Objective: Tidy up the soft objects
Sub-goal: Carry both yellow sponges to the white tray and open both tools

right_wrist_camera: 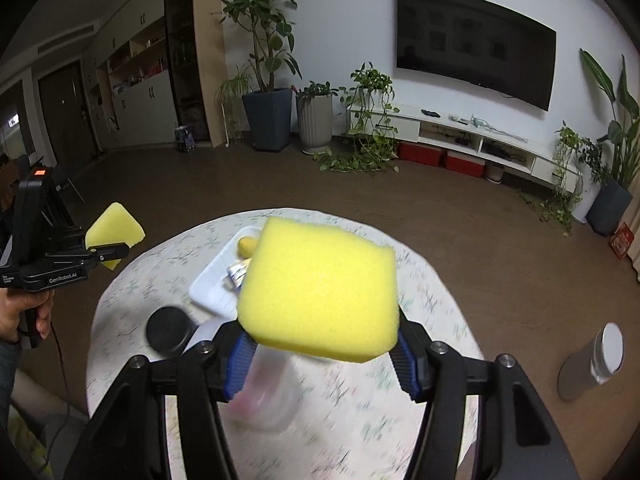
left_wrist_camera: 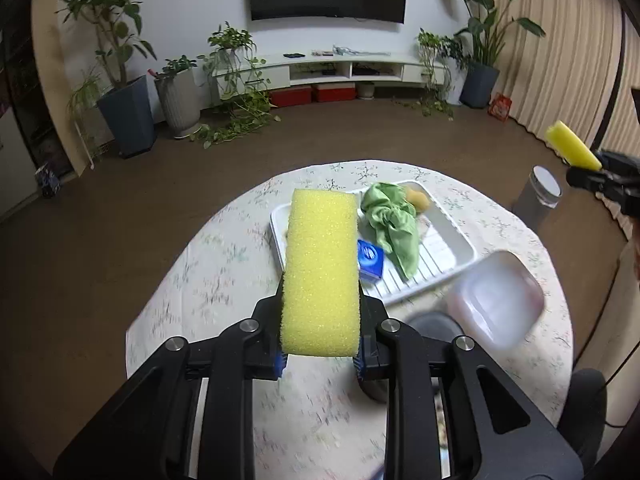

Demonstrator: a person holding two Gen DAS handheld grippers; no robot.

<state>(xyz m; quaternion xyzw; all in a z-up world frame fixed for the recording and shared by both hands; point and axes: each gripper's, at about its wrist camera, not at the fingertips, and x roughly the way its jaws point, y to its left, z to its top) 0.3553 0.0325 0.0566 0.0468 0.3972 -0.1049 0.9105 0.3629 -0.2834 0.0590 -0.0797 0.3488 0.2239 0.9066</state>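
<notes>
My left gripper (left_wrist_camera: 320,354) is shut on a long yellow sponge (left_wrist_camera: 322,272) and holds it above the round table (left_wrist_camera: 224,264). My right gripper (right_wrist_camera: 320,356) is shut on a second, squarer yellow sponge (right_wrist_camera: 320,292), also held above the table. Each gripper shows in the other's view: the right one at the far right of the left wrist view (left_wrist_camera: 592,174), the left one at the far left of the right wrist view (right_wrist_camera: 108,250). A white tray (left_wrist_camera: 448,244) on the table holds a crumpled green cloth (left_wrist_camera: 394,224), a small yellow sponge ball (left_wrist_camera: 418,198) and a blue box (left_wrist_camera: 370,260).
A clear plastic bin (left_wrist_camera: 496,300) sits on the table near the tray, with a black round lid (right_wrist_camera: 168,330) beside it. A grey cylindrical bin (right_wrist_camera: 592,360) stands on the floor to the right. Plants and a TV stand line the far wall.
</notes>
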